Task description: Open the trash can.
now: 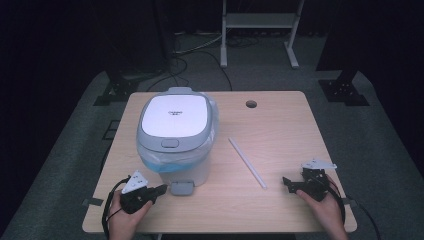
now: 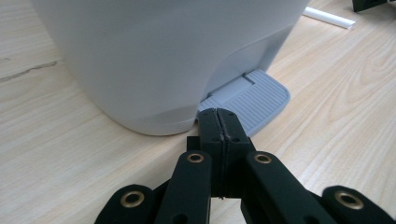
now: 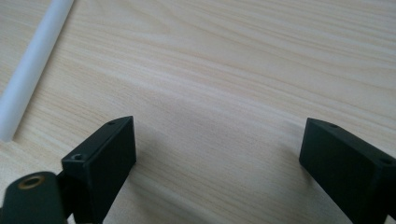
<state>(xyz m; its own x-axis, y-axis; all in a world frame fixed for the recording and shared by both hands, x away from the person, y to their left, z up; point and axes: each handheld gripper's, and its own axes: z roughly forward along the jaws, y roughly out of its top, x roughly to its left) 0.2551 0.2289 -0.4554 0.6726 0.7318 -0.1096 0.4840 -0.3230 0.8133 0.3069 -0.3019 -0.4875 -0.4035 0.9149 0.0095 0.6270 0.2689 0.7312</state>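
Left gripper [image 2: 219,116], nearest the lens in its own view — jaws pressed together, nothing between them, tips just at the near edge of the grey foot pedal [image 2: 250,100] of a white pedal bin [image 2: 163,56]. High view places the same gripper [image 1: 162,188] low at the table's front left, pointing at the pedal [image 1: 181,188], which sticks out from the bin's base. Bin [image 1: 176,140] stands left of centre, lid [image 1: 174,116] down, blue liner [image 1: 155,164] bunched under the rim.

Step in hand, as I judge it: lining up to press the pedal and lift the lid. Next move calls for the closed tips to ride onto the ribbed pedal top and push down squarely — an off-centre push could slip off or shove the light bin.

Right gripper [image 1: 289,183] — jaws spread wide, empty, resting low at front right. A white plastic strip [image 1: 247,162] lies just left of it, probably what goes into the bin.

View differences: the left gripper view gives the pedal's ribbing and the tip-to-pedal closeness; the high view gives lid state and layout. The right gripper view shows the strip's end [image 3: 32,70] clear of the jaws on bare wooden table [image 3: 233,70].
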